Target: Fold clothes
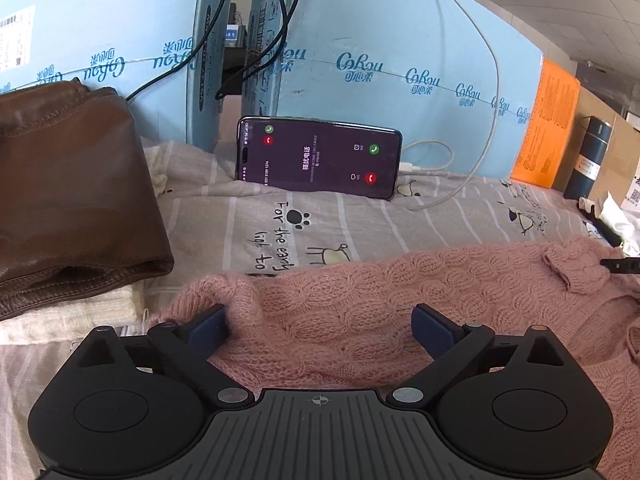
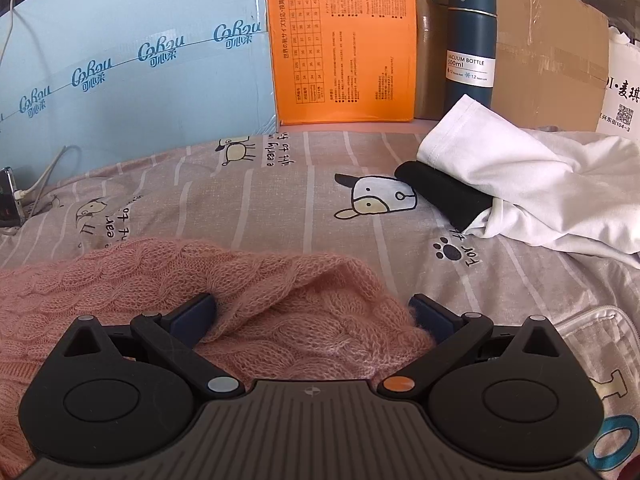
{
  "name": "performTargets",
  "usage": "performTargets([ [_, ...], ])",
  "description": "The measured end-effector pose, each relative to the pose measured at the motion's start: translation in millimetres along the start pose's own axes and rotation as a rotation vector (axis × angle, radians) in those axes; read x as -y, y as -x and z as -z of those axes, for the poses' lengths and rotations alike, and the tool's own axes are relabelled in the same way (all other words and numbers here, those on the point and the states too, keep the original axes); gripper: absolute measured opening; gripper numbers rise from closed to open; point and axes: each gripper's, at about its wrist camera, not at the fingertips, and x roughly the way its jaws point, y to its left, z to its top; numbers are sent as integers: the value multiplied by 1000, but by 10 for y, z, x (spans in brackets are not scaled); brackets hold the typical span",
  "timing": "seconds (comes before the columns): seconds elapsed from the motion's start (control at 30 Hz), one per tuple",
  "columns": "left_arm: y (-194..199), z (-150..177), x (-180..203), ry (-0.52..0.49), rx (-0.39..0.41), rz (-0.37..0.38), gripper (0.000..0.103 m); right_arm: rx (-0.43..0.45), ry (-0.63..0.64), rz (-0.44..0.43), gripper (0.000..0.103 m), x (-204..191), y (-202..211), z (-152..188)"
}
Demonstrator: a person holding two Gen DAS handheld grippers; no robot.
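I see my left claw (image 1: 319, 325) spread wide over the pink knit sweater (image 1: 360, 304) on the bed sheet (image 1: 248, 216), its pads not pressing the wool, a brown leather jacket (image 1: 68, 200) at its left. My right claw (image 2: 312, 316) gapes equally over the sweater's edge, bare sheet ahead, white garment (image 2: 520, 184) beyond.

Fuzzy pink cable-knit sweater (image 1: 360, 304); smooth brown leather jacket (image 1: 68, 196); glossy glass phone (image 1: 320, 158); matt printed cotton sheet (image 2: 280, 184)
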Motion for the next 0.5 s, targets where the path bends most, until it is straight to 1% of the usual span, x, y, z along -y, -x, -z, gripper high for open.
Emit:
performTargets([
  [0.3, 2, -3, -42, 22, 1, 29, 101, 0, 0, -1, 103, 3, -4, 0],
  [0.5, 1, 0, -39, 24, 1, 32, 102, 0, 1, -2, 103, 1, -4, 0],
])
